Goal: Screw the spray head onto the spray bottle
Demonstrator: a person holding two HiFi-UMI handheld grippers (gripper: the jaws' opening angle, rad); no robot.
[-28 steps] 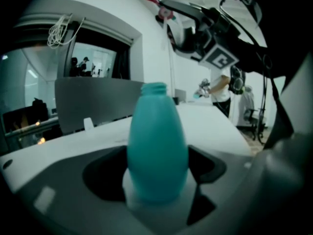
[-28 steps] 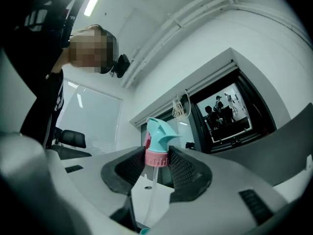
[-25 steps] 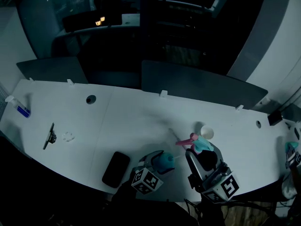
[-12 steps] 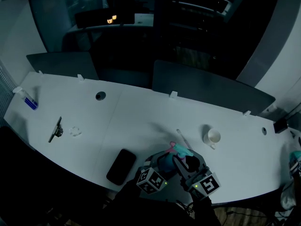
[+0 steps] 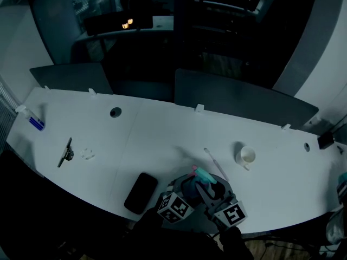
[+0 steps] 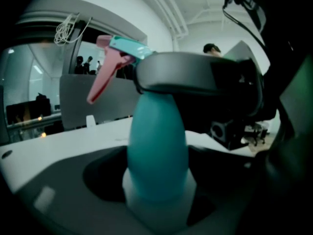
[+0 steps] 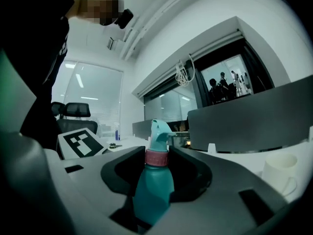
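The teal spray bottle stands on the white table near its front edge. My left gripper is shut on its lower body. The spray head, teal with a pink trigger and a pink collar, sits on top of the bottle's neck. My right gripper is shut on that collar, with a jaw on each side. In the head view the bottle and spray head show between the left gripper and the right gripper. The joint at the neck is hidden by the jaws.
A white mug stands to the right behind the bottle, with a thin white stick lying beside it. A black phone lies to the left. A small blue bottle and a black clip are far left. Grey dividers line the back.
The right gripper has come down and to the left with the spray head, which now sits on the bottle's neck. The left gripper and the bottle have stayed in place.
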